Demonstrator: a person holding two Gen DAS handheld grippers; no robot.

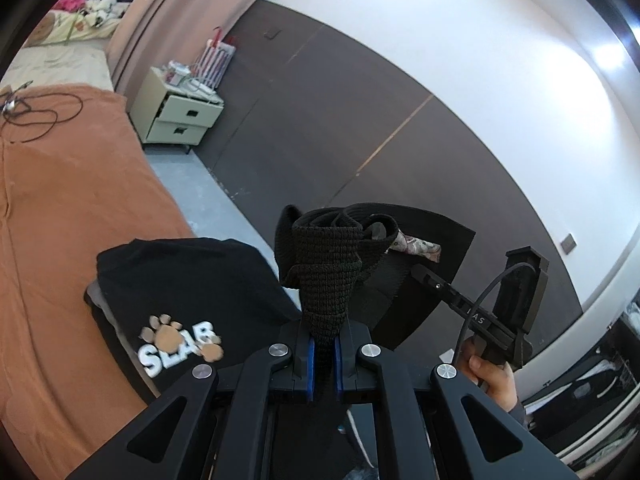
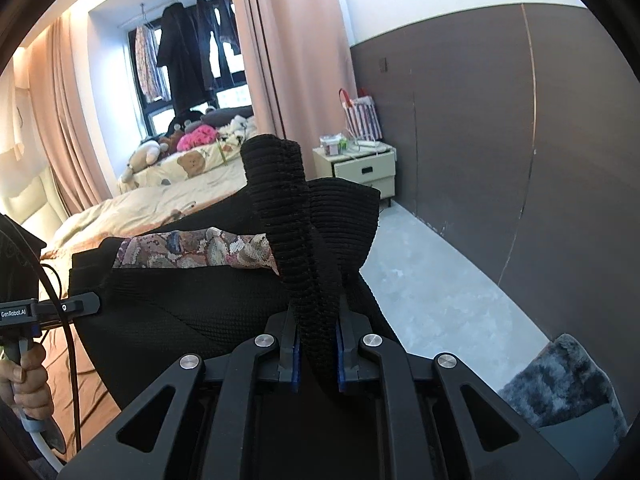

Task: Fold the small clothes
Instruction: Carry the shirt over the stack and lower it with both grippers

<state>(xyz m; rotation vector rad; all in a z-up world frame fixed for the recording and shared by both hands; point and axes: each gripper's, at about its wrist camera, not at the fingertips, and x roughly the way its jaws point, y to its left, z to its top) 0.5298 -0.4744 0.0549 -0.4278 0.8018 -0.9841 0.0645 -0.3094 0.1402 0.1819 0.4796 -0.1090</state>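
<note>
A black knit garment [image 1: 326,276] with a patterned inner band [image 2: 192,254] hangs in the air, stretched between both grippers. My left gripper [image 1: 325,356] is shut on a bunched end of it. My right gripper [image 2: 316,354] is shut on the other bunched end [image 2: 296,240]. In the left wrist view the right gripper [image 1: 424,274] shows at the right, held by a hand [image 1: 494,380]. In the right wrist view the left gripper [image 2: 94,303] shows at the left edge. A folded black shirt with white "SLAB" lettering [image 1: 176,304] lies on the orange bed cover [image 1: 72,216].
A pale bedside cabinet [image 1: 178,114] with a striped bag [image 1: 214,62] stands by the dark wall panel [image 1: 360,112]. Grey floor [image 2: 436,292] lies between bed and wall. A cable [image 1: 36,116] lies on the bed. A grey fuzzy item [image 2: 560,384] sits at the lower right.
</note>
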